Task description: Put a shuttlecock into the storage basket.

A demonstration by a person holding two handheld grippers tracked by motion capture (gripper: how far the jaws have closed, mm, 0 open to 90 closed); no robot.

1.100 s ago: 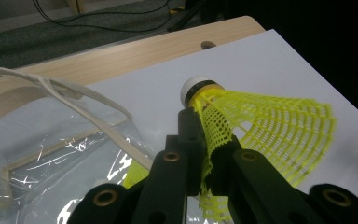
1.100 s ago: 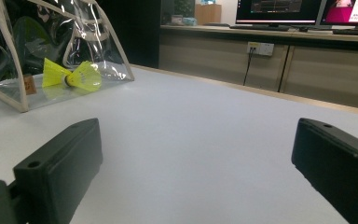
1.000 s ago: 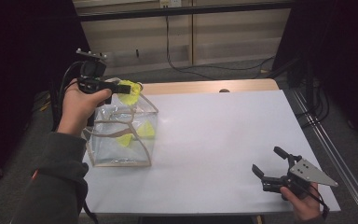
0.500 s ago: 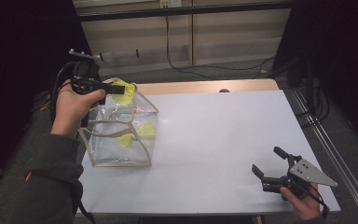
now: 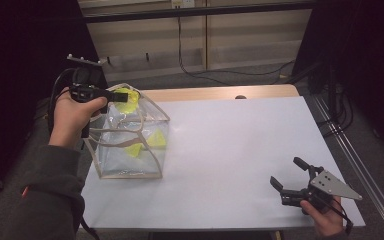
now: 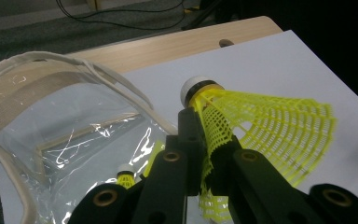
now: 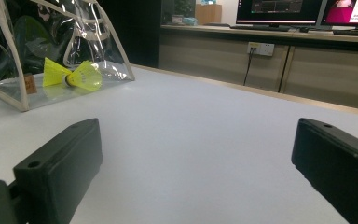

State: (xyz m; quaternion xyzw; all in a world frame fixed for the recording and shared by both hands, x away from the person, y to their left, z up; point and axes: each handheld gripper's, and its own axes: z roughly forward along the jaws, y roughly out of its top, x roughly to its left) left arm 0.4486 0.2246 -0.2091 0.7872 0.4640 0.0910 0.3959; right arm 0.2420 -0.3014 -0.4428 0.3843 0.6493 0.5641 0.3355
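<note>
A: Holding the shuttlecock (image 6: 256,126) by its yellow mesh skirt, the left claw (image 5: 114,94) is clamped tight on it, white cork end pointing away from the hand. Why that hold?

B: Judged from the gripper view, pinching the skirt leaves the cork free to lead into the opening. The claw hovers at the 12 o'clock rim of the clear bag (image 5: 130,137), which stands at the 9 o'clock side of the white tabletop (image 5: 230,145).

A: Why is the bag upright, mouth up?

B: Its stiff cream-trimmed frame keeps the top open, so a release from above should drop the piece inside. Two yellow shuttlecocks (image 5: 145,144) already lie on its floor, near the 3 o'clock wall.

A: And the right claw (image 5: 291,176)?

B: Jaws spread wide, nothing between them. It rests low at the 5 o'clock corner of the tabletop, well apart from the bag, probably parked clear of the work.
</note>
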